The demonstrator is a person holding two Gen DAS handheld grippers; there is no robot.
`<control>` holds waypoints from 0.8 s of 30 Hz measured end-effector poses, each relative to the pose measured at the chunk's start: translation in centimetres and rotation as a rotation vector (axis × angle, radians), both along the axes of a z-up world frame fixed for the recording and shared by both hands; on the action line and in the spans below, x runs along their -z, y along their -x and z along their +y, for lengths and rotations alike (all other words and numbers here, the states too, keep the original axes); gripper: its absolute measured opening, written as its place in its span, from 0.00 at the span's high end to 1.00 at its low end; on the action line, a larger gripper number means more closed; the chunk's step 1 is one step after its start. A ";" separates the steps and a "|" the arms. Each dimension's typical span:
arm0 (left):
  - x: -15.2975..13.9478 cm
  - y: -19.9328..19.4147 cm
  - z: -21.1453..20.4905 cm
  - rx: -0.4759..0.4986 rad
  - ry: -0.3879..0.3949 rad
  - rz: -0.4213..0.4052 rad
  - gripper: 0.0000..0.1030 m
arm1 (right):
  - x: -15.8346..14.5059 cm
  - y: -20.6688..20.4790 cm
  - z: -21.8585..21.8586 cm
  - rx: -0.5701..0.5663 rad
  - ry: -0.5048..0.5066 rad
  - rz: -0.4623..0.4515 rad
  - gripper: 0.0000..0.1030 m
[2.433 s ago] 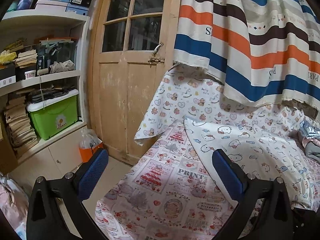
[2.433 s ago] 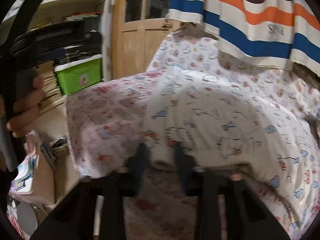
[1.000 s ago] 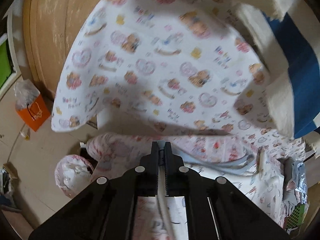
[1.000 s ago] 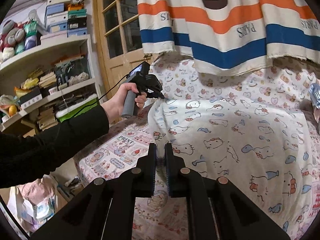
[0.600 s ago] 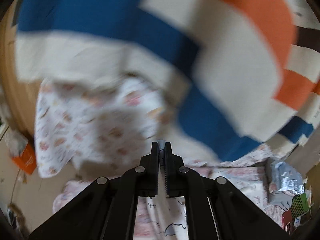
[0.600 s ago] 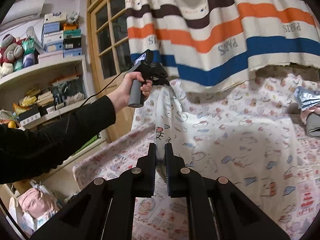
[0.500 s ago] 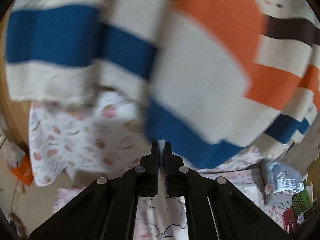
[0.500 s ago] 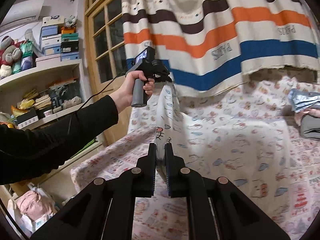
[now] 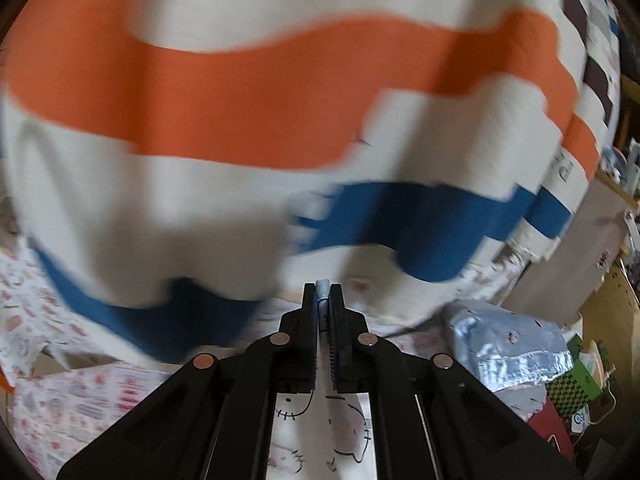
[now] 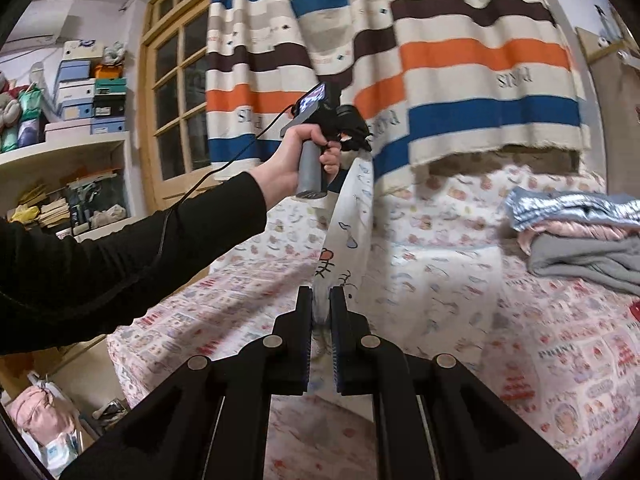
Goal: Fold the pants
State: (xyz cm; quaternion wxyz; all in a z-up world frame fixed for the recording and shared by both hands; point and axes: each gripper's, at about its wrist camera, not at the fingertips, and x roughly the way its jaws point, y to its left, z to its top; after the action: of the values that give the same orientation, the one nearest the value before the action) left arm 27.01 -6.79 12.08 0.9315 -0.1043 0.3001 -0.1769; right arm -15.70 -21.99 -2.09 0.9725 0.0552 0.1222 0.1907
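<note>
Pants (image 10: 352,216) lifted off bed (image 10: 560,360), both grippers (image 10: 320,300) (image 9: 322,300) clamped on fabric edges; thin pinches risked slipping, dropping the cloth.

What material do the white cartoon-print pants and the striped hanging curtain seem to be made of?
White cartoon-print pants: probably thin, soft cotton-like fabric, matte; they drape limply between both grippers. Striped hanging curtain: apparently thicker woven cloth, matte, with a frayed lower edge.

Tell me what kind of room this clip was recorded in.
Most likely a lived-in bedroom that doubles as storage: a bed under a cartoon-print sheet, a striped curtain hanging behind it, and shelves crowded with boxes beside a wooden door.
</note>
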 end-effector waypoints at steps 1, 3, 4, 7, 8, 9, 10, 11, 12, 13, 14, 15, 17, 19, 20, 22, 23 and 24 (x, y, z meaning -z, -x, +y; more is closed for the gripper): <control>0.3 -0.2 -1.0 0.014 0.000 0.005 0.96 | 0.2 0.1 -0.5 0.006 0.000 0.006 0.92; 0.7 -0.3 -2.7 0.030 -0.003 0.015 0.96 | 0.4 0.2 -1.1 0.014 -0.003 0.011 0.92; 0.8 -0.4 -3.5 0.038 -0.005 0.023 0.96 | 0.6 0.3 -1.4 0.018 -0.004 0.015 0.92; 1.7 -0.7 -6.1 0.060 -0.021 0.044 0.96 | 1.1 0.3 -2.1 0.029 -0.004 0.029 0.92; 2.0 -0.7 -6.9 0.067 -0.029 0.048 0.96 | 1.4 0.3 -2.3 0.037 -0.006 0.038 0.92; 2.4 -0.7 -7.5 0.073 -0.035 0.052 0.96 | 1.7 0.3 -2.4 0.041 -0.008 0.047 0.92; 2.9 -0.8 -8.1 0.079 -0.037 0.059 0.96 | 2.1 0.1 -2.7 0.045 -0.016 0.068 0.92; 3.3 -0.9 -8.8 0.084 -0.038 0.069 0.96 | 2.4 -0.1 -3.0 0.046 -0.022 0.084 0.92; 3.9 -0.9 -9.4 0.089 -0.039 0.078 0.96 | 2.7 -0.1 -3.3 0.047 -0.026 0.093 0.92; 4.3 -1.1 -9.8 0.092 -0.042 0.085 0.96 | 3.0 -0.2 -3.6 0.053 -0.028 0.103 0.92; 4.7 -1.2 -10.4 0.097 -0.047 0.092 0.96 | 3.2 -0.3 -3.7 0.058 -0.027 0.107 0.92; 5.2 -1.4 -11.1 0.102 -0.052 0.098 0.96 | 3.3 -0.3 -3.8 0.062 -0.023 0.109 0.92; 6.0 -1.7 -12.2 0.110 -0.059 0.113 0.96 | 3.7 -0.2 -4.1 0.075 -0.011 0.107 0.92; 6.9 -1.9 -13.1 0.117 -0.066 0.129 0.96 | 4.0 -0.2 -4.2 0.085 -0.002 0.111 0.92; 7.3 -2.0 -13.5 0.122 -0.070 0.138 0.96 | 4.2 -0.2 -4.2 0.088 -0.001 0.115 0.92; 8.3 -2.2 -14.3 0.133 -0.079 0.154 0.96 | 4.7 -0.2 -4.4 0.096 0.000 0.128 0.92; 8.8 -2.1 -14.7 0.142 -0.084 0.161 0.96 | 4.9 -0.2 -4.4 0.099 -0.001 0.133 0.92; 9.2 -2.2 -15.1 0.146 -0.091 0.165 0.96 | 5.1 -0.1 -4.4 0.100 -0.002 0.139 0.92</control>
State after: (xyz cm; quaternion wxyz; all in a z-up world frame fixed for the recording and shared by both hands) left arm 29.17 -21.91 2.92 0.8921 -0.0538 0.3901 -0.2214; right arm -15.56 -26.40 -7.18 0.9699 0.0753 0.1863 0.1377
